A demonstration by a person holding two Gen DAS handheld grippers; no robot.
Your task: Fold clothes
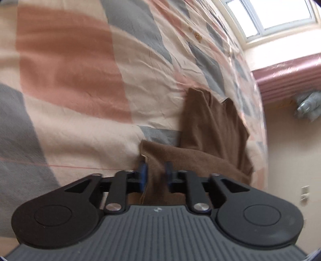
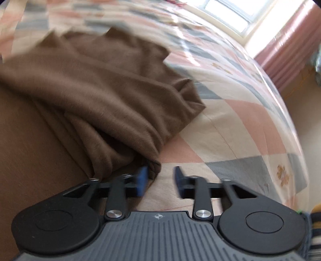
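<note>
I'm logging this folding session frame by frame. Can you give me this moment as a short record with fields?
surface: patchwork bedspread in pink, grey and cream
garment: brown garment, rumpled, lying on the bedspread
left hand-held gripper: brown fabric edge pinched between its blue pads
right hand-held gripper: open, garment corner beside its left pad, not clamped
background: window, pink curtain
image quality: right wrist view motion-blurred
</note>
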